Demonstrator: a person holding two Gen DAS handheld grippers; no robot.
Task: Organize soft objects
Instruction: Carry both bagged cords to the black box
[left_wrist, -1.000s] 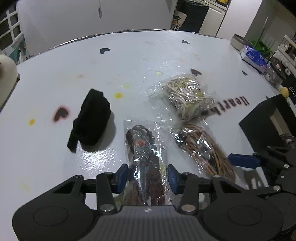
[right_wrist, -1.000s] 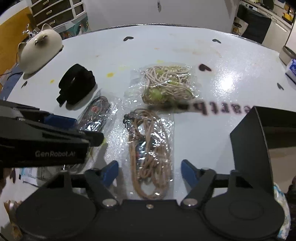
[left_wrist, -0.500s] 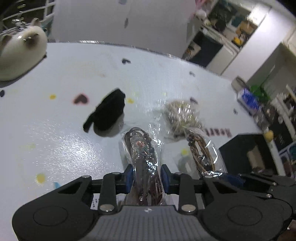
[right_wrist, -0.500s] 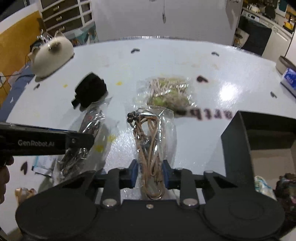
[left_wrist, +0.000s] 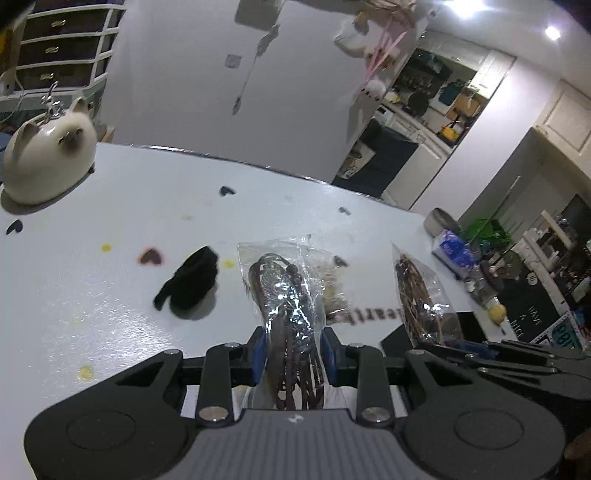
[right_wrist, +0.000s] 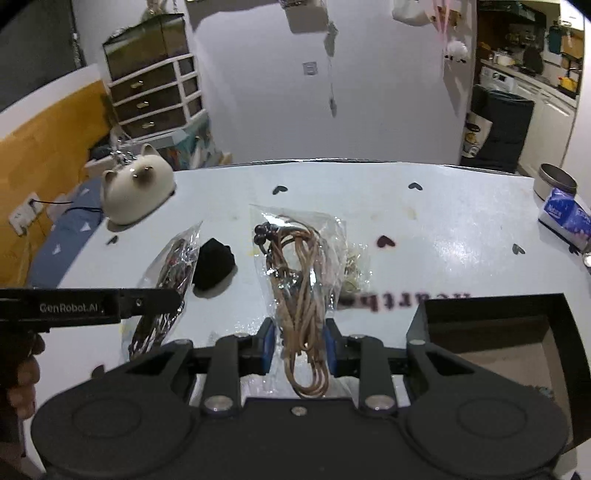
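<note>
- Two grips, each carrying a risk: the left gripper is clamped on the dark-cord bag, held clear above the table; the slick film could slide out.
- The right gripper pinches the tan-cord bag; its drooping end may snag the black box rim.
- The black cloth lies on the table.

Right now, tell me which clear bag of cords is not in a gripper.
The bag of pale cords, lying on the table; the dark-cord bag and tan-cord bag are both gripped.
</note>
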